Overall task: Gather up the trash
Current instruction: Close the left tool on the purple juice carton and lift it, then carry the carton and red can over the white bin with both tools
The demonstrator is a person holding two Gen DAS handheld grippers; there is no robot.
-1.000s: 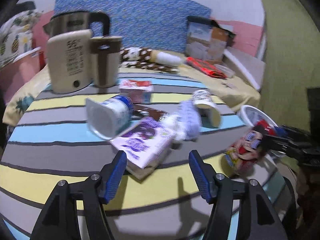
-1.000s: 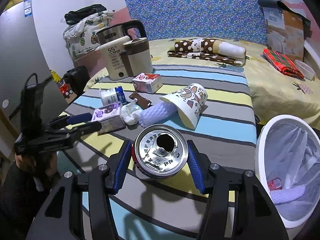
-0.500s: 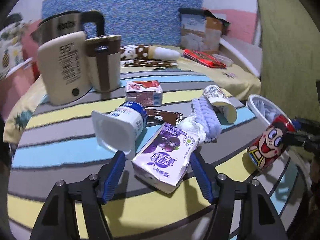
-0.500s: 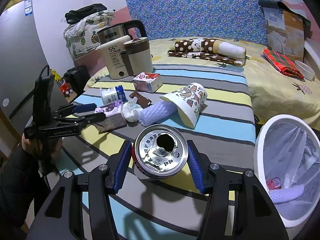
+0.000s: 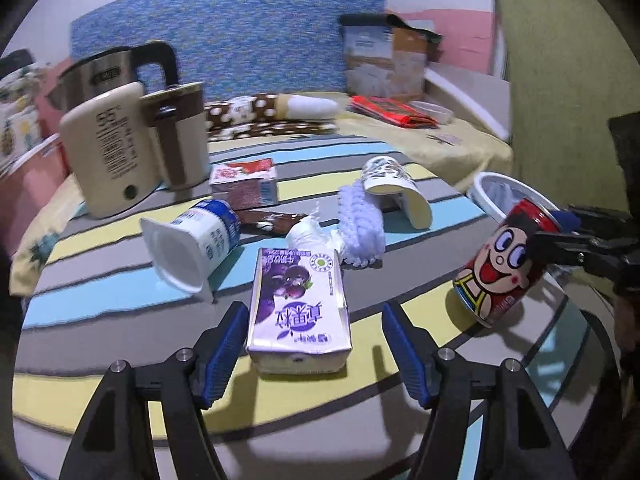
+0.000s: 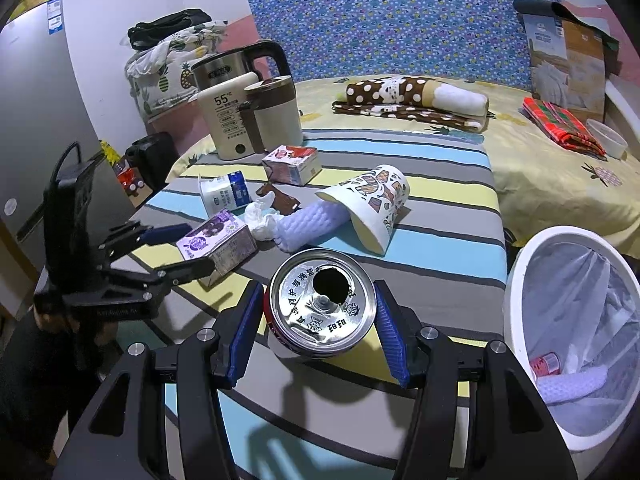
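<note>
My right gripper (image 6: 320,334) is shut on a red drink can (image 6: 322,310), opened top facing the camera, held above the striped table; the can also shows in the left wrist view (image 5: 498,268). My left gripper (image 5: 314,344) is open, its blue pads either side of a purple juice carton (image 5: 298,300) lying on the table, also seen in the right wrist view (image 6: 218,242). Beyond lie a yogurt cup (image 5: 192,242), crumpled tissue (image 5: 310,234), lilac foam sleeve (image 5: 360,224), paper cup (image 5: 398,192), brown wrapper (image 5: 272,220) and small red carton (image 5: 244,184).
A white bin (image 6: 576,312) with a liner and some trash stands right of the table. A kettle (image 5: 116,76) and a cream appliance (image 5: 132,144) stand at the table's far left. A bed (image 6: 540,168) with folded cloths lies behind.
My left gripper has moved forward and swung so the purple carton now lies between its open pads. The right gripper keeps holding the can almost still.
</note>
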